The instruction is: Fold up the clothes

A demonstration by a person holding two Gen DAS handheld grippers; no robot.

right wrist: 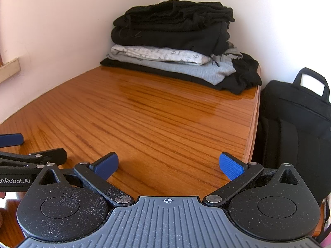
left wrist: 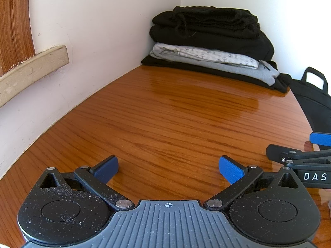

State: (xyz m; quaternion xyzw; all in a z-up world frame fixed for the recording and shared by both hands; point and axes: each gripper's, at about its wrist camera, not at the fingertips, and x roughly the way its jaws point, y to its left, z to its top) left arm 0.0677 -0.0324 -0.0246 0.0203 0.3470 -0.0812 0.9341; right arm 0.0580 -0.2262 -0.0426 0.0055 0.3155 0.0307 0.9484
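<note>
Folded clothes (left wrist: 211, 47) beyond left gripper (left wrist: 168, 168)

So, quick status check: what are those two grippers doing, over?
Left gripper open, empty. Right gripper open, empty. Folded clothes stack in far corner of wooden table. Nothing in the way.

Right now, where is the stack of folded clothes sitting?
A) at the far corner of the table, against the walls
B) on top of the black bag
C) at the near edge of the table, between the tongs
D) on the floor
A: the stack of clothes sits at the far corner of the table, where the walls meet, well clear of both open tongs.
</note>
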